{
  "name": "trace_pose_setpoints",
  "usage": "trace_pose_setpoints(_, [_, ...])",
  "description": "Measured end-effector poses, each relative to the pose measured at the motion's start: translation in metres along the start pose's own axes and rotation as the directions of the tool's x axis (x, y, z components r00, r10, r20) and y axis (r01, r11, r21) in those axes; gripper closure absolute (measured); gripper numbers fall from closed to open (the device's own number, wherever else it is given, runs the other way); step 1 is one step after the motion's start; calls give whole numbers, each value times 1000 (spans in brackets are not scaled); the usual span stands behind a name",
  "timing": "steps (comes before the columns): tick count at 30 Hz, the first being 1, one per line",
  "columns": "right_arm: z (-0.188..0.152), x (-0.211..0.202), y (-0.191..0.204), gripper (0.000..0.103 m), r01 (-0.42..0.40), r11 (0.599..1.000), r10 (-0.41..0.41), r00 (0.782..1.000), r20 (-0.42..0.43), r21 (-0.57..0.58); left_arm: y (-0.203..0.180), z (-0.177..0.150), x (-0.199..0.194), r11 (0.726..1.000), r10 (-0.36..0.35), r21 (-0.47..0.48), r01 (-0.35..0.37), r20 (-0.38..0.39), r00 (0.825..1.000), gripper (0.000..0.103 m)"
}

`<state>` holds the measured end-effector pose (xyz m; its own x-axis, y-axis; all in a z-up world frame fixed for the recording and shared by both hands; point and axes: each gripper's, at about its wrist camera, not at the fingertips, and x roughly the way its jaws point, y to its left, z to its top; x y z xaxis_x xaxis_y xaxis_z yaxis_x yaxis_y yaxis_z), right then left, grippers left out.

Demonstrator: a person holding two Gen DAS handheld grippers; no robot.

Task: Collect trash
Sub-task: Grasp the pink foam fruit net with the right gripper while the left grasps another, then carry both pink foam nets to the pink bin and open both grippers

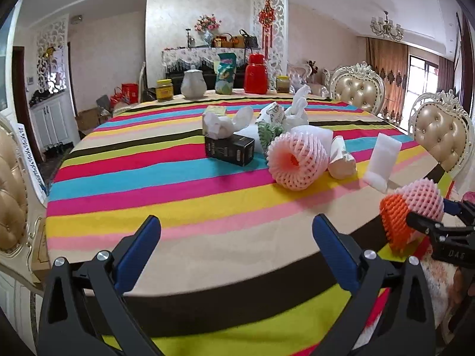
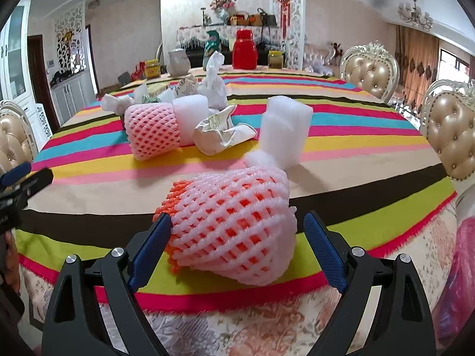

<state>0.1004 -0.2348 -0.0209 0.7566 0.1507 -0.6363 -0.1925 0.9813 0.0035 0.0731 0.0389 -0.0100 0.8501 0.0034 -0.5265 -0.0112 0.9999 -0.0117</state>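
1. Straddling the pink foam net at the table's near edge, the right gripper is spread wide.
2. Squeeze gently at mid-body; foam crushes.
3. The left gripper hangs spread, empty.

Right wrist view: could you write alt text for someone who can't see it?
The right gripper, its blue fingers open, straddles a pink-and-orange foam fruit net near the edge of a striped table. Behind lie another foam net, white foam pieces and crumpled paper.
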Motion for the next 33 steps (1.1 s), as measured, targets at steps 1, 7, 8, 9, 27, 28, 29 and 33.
trace_pose_setpoints(1, [1, 1, -1, 19, -4, 1000, 4, 1000, -4, 0, 0, 4, 3, 1000, -7, -2, 7, -10, 1000, 4])
trace_pose_setpoints(7, [9, -6, -13, 19, -69, 997, 69, 998, -12, 23, -21, 37, 35, 999, -35, 35, 36, -41, 999, 4])
trace_pose_setpoints(8, [10, -9, -16, 18, -78, 997, 79, 997, -11, 23, -26, 41, 39, 998, -39, 45, 41, -44, 998, 4])
trace_pose_setpoints(9, [12, -11, -18, 18, -84, 996, 85, 996, -12, 25, -31, 44, 45, 997, -48, 53, 50, -50, 998, 4])
trace_pose_setpoints(27, [6, 8, -42, 60, -224, 971, 230, 971, -68, 83, -84, 58, 143, 985, -153, 45, 169, -245, 957, 66])
trace_pose_setpoints(28, [7, 8, -40, 62, -219, 973, 223, 973, -64, 66, -84, 57, 144, 981, -177, 36, 191, -249, 952, 68])
trace_pose_setpoints(29, [8, 6, -37, 64, -213, 976, 216, 975, -57, 45, -83, 56, 142, 980, -180, 41, 195, -236, 955, 75])
trace_pose_setpoints(33, [9, -2, -37, 66, -178, 984, 178, 984, -9, 26, -80, 58, 130, 976, -201, 43, 212, -189, 961, 82])
